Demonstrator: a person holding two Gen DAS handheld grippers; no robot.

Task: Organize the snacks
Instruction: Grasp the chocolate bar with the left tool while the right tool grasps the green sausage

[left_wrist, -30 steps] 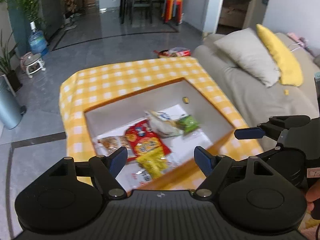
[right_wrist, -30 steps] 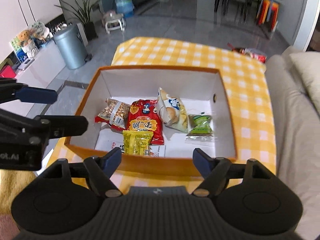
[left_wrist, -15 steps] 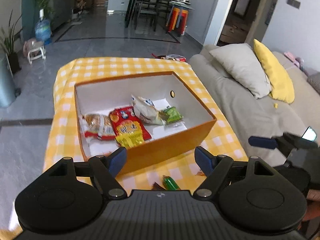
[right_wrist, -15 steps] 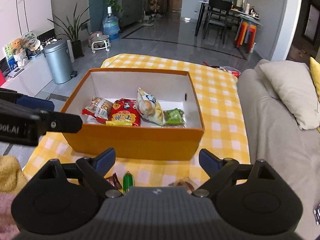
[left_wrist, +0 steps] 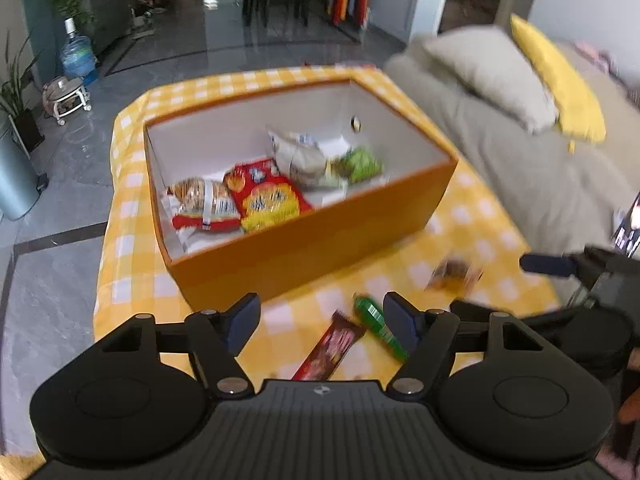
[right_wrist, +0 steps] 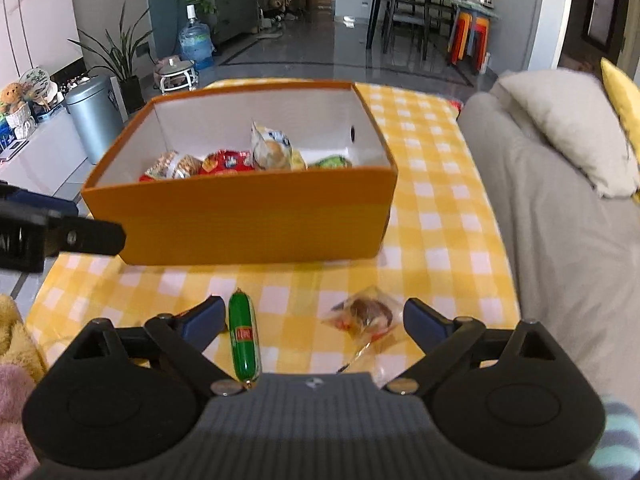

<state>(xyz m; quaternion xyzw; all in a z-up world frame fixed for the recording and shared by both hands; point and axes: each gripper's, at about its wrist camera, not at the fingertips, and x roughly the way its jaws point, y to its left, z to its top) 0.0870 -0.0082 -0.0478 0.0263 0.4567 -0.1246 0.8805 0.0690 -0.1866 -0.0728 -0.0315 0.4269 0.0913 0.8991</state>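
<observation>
Snacks split between an orange box [right_wrist: 248, 224] and the yellow checked tablecloth [right_wrist: 440, 216] in front of it. Inside the box: a peanut-coloured packet [left_wrist: 204, 200], a red packet [left_wrist: 266, 196], a pale bread bag [left_wrist: 298, 154], a green packet [left_wrist: 360, 162], lying side by side on the white floor. On the cloth, near the box's front wall: a green sausage stick [right_wrist: 243, 336], a clear-wrapped brown snack [right_wrist: 366, 314], a red-brown bar [left_wrist: 330, 346] just beside the green stick. Left gripper [left_wrist: 322, 320] spread wide above the bar and stick, holding nothing. Right gripper [right_wrist: 314, 318] likewise wide apart, empty, with the sausage stick and the clear-wrapped snack between its fingers. Grey sofa [right_wrist: 560, 240] alongside the table, with a beige cushion [right_wrist: 568, 128].
</observation>
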